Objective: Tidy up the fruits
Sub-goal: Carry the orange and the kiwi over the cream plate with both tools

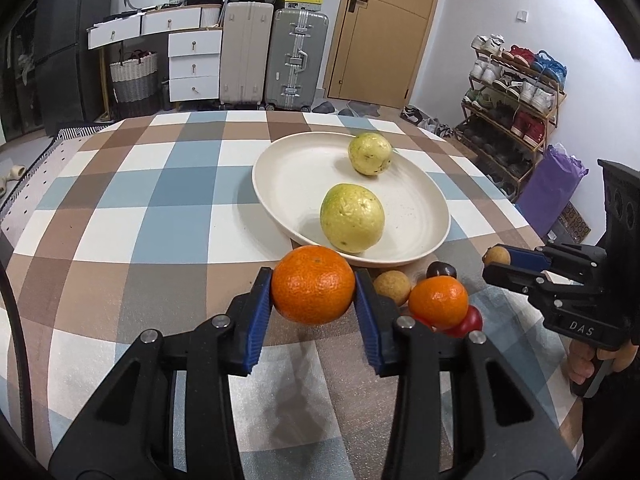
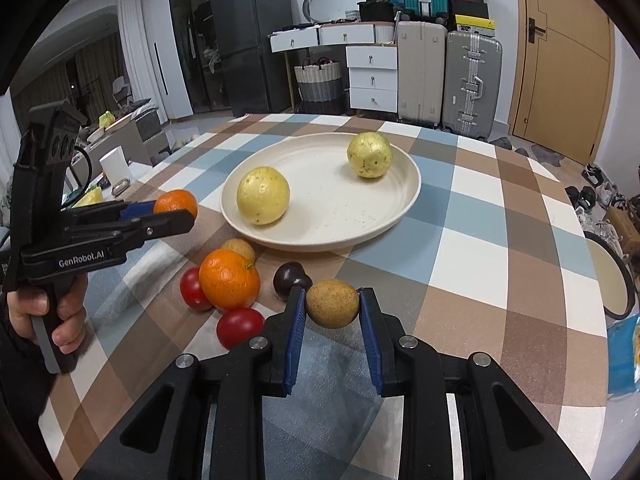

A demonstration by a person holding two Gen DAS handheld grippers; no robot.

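Left hand-held gripper (image 1: 314, 292), seen from its own wrist camera, pinches a large orange (image 1: 313, 285) between its blue pads (image 1: 256, 320), holding it above the checked surface (image 1: 140, 208) just before the near rim of the cream plate (image 1: 280, 168). Right hand-held gripper (image 2: 333, 306) pinches a small tan round fruit (image 2: 333, 304) in the same manner, also clear of the surface; in the left wrist view this gripper (image 1: 490, 263) enters from the right edge with the tan fruit at its tip.

On the plate lie two yellow-green guavas, one near the front rim (image 1: 352, 218) and one toward the back (image 1: 370, 154), well apart from each other.

Loose fruit sits on the surface in a cluster just before the plate: a second, smaller orange (image 2: 229, 279), two red tomatoes, one to its left (image 2: 193, 289) and one in front of it (image 2: 240, 327), a second tan fruit (image 2: 240, 249) behind the orange, and a dark purple-brown fruit (image 2: 291, 276) just beside the right gripper's left finger.

In the right wrist view the left gripper (image 2: 176, 211) appears at the left, held by a hand (image 2: 52, 312), with the large orange at its tip.
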